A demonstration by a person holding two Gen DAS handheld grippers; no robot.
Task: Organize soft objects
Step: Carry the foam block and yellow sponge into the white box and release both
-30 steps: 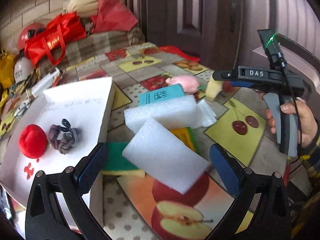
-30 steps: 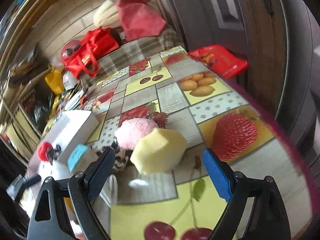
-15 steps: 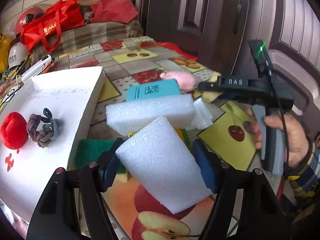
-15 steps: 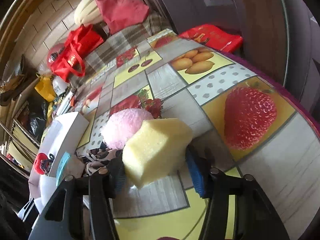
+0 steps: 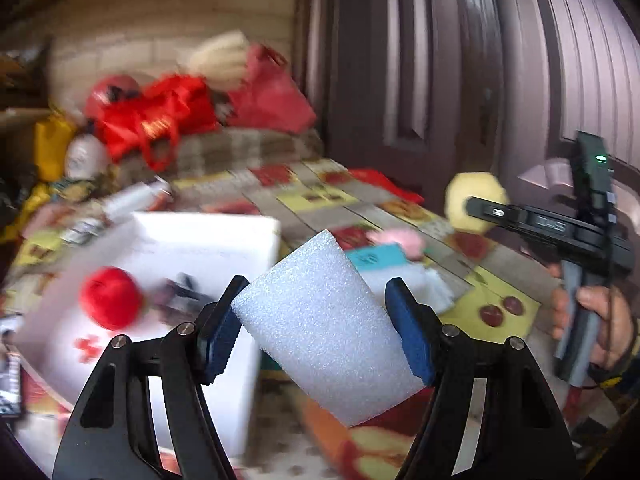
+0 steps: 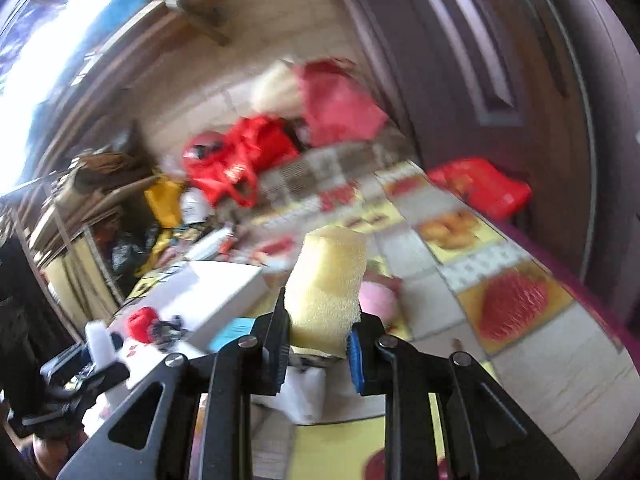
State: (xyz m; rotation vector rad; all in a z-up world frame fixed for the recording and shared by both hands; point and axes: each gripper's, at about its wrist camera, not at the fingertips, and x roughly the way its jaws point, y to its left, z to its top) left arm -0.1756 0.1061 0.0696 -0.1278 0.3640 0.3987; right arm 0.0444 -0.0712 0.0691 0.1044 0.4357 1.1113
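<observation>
Left gripper [image 5: 316, 328] pinches the white foam block [image 5: 320, 332] clear of the tablecloth [image 5: 496, 300], just right of the white box [image 5: 208, 240]. Right gripper [image 6: 320, 344], jaws just closing, squeezes the yellow sponge [image 6: 328, 280] hard, held aloft. Risks: the foam sits skewed between the pads and may pivot or slip during the carry; the crushed sponge could spring out on release and miss the box.
</observation>
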